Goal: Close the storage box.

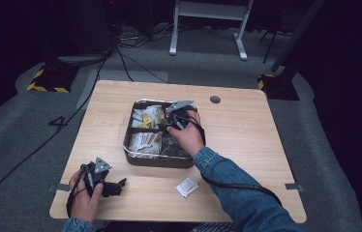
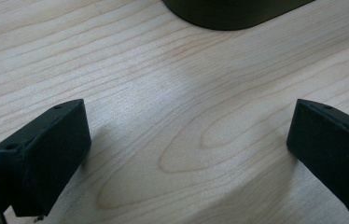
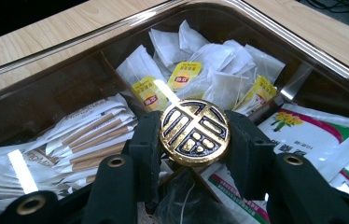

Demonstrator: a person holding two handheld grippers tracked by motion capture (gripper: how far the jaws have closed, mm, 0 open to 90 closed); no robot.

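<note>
Right gripper view: right tongs [image 3: 193, 140] clamped on a round gold-and-black coin-shaped token [image 3: 194, 131], gripped by its edges, held above the dark compartmented tray [image 3: 275, 32]. Below it, white tea bags with yellow tags [image 3: 210, 70] in the far compartment, paper sachets with brown stripes [image 3: 84, 135] to the left, flower-printed packets [image 3: 312, 130] to the right.

High view: tray at mid-counter [image 1: 247, 125], right hand [image 1: 187, 136] reaching into it. Left tongs [image 1: 116, 186] low near the counter's front left edge, well apart from the tray — a small white packet [image 1: 187, 186] lying alone just in front of the tray.

Left gripper view: tongs spread wide over bare wood, holding nothing — tray corner visible beyond.
</note>
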